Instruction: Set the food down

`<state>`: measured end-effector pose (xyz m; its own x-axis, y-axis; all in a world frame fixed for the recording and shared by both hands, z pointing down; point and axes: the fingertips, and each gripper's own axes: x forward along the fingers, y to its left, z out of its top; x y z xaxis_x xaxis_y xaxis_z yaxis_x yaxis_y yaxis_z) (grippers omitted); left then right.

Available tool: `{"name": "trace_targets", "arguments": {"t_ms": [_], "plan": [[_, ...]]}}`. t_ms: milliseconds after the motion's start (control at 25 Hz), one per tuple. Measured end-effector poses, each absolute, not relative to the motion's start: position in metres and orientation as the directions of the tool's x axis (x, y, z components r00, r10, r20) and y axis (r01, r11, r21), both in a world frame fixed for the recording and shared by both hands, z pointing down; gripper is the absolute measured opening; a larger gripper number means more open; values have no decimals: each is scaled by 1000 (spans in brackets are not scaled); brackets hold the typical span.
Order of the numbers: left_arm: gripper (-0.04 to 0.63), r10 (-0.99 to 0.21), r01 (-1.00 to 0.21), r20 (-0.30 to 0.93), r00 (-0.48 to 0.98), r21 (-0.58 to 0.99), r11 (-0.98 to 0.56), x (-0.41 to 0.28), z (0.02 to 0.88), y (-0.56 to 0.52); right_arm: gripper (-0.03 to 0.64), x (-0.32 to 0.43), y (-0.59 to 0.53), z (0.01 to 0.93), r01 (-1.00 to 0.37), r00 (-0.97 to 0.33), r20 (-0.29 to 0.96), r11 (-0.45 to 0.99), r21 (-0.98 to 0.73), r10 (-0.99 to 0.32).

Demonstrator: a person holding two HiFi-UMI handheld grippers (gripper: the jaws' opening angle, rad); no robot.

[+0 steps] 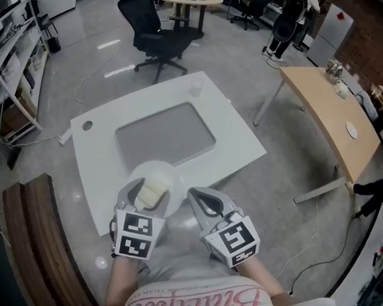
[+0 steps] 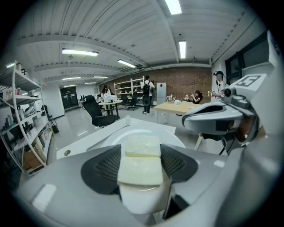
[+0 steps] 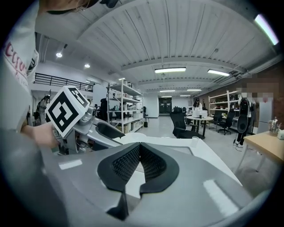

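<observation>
A pale, cream-coloured block of food (image 1: pixel 150 195) (image 2: pixel 141 160), split into two pieces, sits between the pads of my left gripper (image 1: pixel 150 189) (image 2: pixel 141 153), which is shut on it. It hangs just above a round white plate (image 1: pixel 159 169) (image 2: pixel 175 138) at the near edge of the white table (image 1: pixel 235 129). My right gripper (image 1: pixel 196 195) (image 3: pixel 138 150) is to the right of the plate, held above the table's front edge. Its black pads meet with nothing between them.
A grey mat (image 1: pixel 166 134) lies in the table's middle, beyond the plate. A black office chair (image 1: pixel 157 39) stands behind the table and a wooden desk (image 1: pixel 325 106) to the right. A wooden bench edge (image 1: pixel 35 236) runs along my left.
</observation>
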<state>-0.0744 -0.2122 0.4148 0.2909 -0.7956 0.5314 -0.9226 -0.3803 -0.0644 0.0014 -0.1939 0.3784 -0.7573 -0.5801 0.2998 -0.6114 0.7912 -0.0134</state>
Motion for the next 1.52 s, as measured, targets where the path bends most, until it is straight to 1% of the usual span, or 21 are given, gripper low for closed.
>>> {"name": "trace_targets", "arguments": {"t_ms": [320,760,1000,1200,1520], "plan": [[273,-770,-912,558,310,-56,-407,-82,441,-273,2,-23,-248,387,-609,-748,337,793,-8,-572],[273,-718,-893,617,323,-53,-447,-88,486,-339,2,-33,-314,426,-633,-720,410,772,-58,-560],[273,-678,-883,659,326,-43,-467,-90,522,-361,2,-37,-324,446,-646,-703,459,758,-90,-544],[273,-671,-876,674,308,-74,-477,-92,551,-382,2,-33,-335,457,-664,-683,486,740,-102,-546],[273,-640,-863,690,337,-44,-503,-86,576,-390,2,-30,-329,476,-673,-661,540,730,-121,-520]]}}
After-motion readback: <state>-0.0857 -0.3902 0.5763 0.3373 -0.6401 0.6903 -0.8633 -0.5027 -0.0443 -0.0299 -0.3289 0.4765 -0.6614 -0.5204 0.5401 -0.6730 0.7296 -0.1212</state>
